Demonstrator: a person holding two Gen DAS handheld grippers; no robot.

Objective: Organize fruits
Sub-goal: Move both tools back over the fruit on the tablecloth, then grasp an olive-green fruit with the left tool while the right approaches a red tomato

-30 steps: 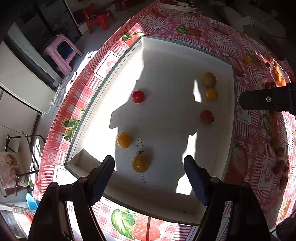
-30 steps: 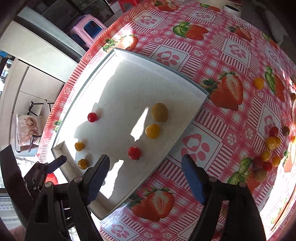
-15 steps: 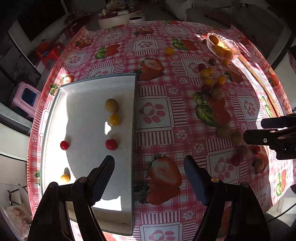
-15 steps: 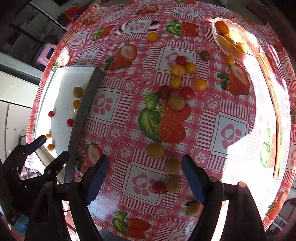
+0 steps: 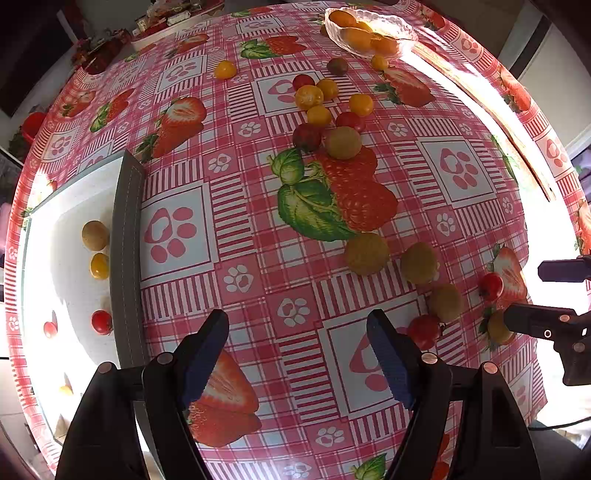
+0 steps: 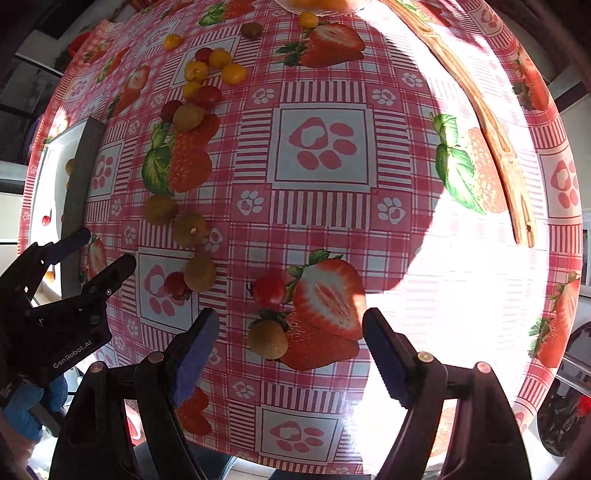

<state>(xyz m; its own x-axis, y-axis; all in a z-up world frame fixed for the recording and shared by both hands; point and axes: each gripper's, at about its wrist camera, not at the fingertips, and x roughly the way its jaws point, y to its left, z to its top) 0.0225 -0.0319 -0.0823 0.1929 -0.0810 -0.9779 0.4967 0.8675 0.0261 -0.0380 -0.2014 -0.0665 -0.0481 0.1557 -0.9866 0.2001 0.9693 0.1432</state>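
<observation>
Left gripper [image 5: 297, 350]: jaws spread wide, nothing between them, held above bare tablecloth [image 5: 258, 229] just right of the white tray [image 5: 70, 206]. Right gripper [image 6: 290, 350]: jaws likewise spread, empty; a yellow-green tomato [image 6: 267, 344] and a red tomato [image 6: 269, 290] lie on the cloth in the gap ahead of them, untouched as far as can be seen.

Hidden or unclear: the tray is cut off at the left edge of the left wrist view and washed out by sunlight; 5 small fruits can be made out inside, among them a yellow-green one [image 5: 95, 235], a yellow one [image 5: 99, 266] and a red one [image 5: 101, 322] close against the grey tray wall [image 5: 125, 258]. The right half of the right wrist view is overexposed; cloth detail there is lost. A glass dish [image 5: 369, 35] of orange fruit is partly cropped at the top.

Edges and room: loose tomatoes form a cluster [image 5: 325, 107] at mid-table and a scattered row [image 5: 417, 262] nearer the grippers. Open cloth lies between the row and the tray wall. A wooden utensil [image 6: 491, 122] lies along the far right side, near the table edge.
</observation>
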